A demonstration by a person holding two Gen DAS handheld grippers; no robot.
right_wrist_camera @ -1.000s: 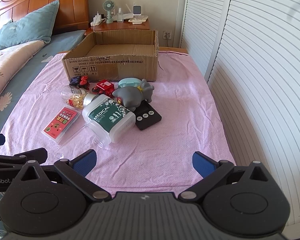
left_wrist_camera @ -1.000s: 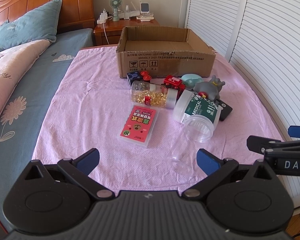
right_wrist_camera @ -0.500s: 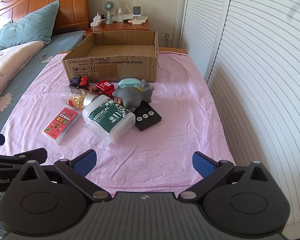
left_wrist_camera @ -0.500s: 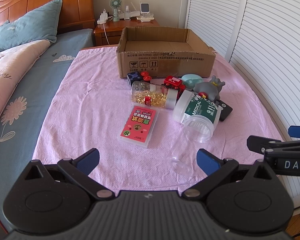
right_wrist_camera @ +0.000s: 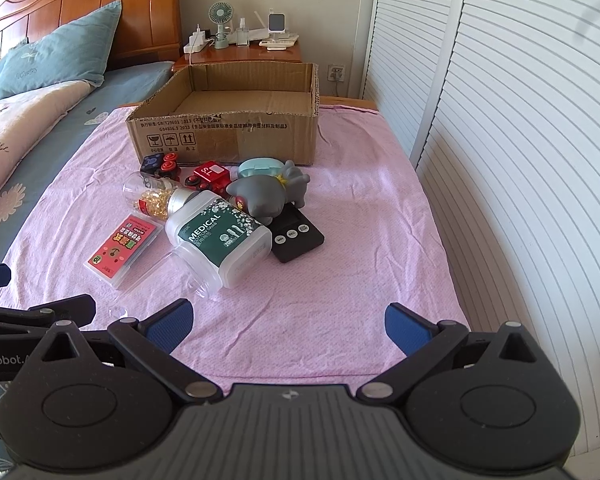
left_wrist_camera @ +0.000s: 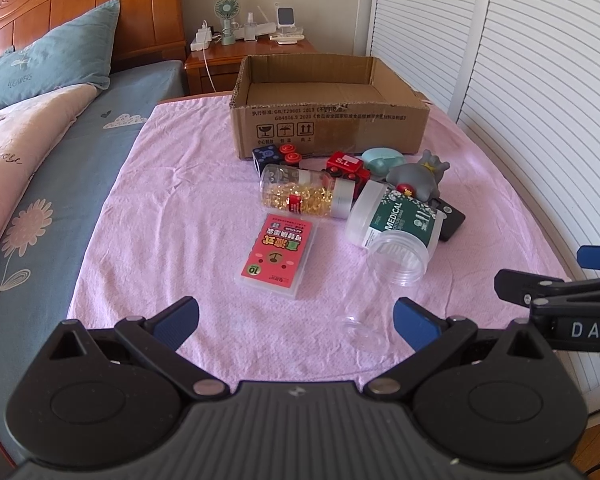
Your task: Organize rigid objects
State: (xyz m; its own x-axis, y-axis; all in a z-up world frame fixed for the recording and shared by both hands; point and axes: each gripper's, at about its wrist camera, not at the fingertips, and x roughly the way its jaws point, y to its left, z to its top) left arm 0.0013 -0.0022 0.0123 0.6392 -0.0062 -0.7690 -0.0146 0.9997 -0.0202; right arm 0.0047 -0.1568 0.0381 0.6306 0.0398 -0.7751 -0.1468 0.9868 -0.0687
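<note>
Left gripper (left_wrist_camera: 296, 316): fingers spread wide, empty, above the near edge of the pink cloth (left_wrist_camera: 188, 200). Right gripper (right_wrist_camera: 286, 322): fingers likewise spread, holding nothing. Cardboard box (left_wrist_camera: 328, 108): open-topped, at the far end of the cloth. Clustered just in front of it: capsule bottle (left_wrist_camera: 304, 196) lying on its side, MEDICAL jar (right_wrist_camera: 220, 236) also on its side, red card case (left_wrist_camera: 278, 254), grey toy (right_wrist_camera: 268, 192), black timer (right_wrist_camera: 298, 236), red toy train (left_wrist_camera: 346, 168).
</note>
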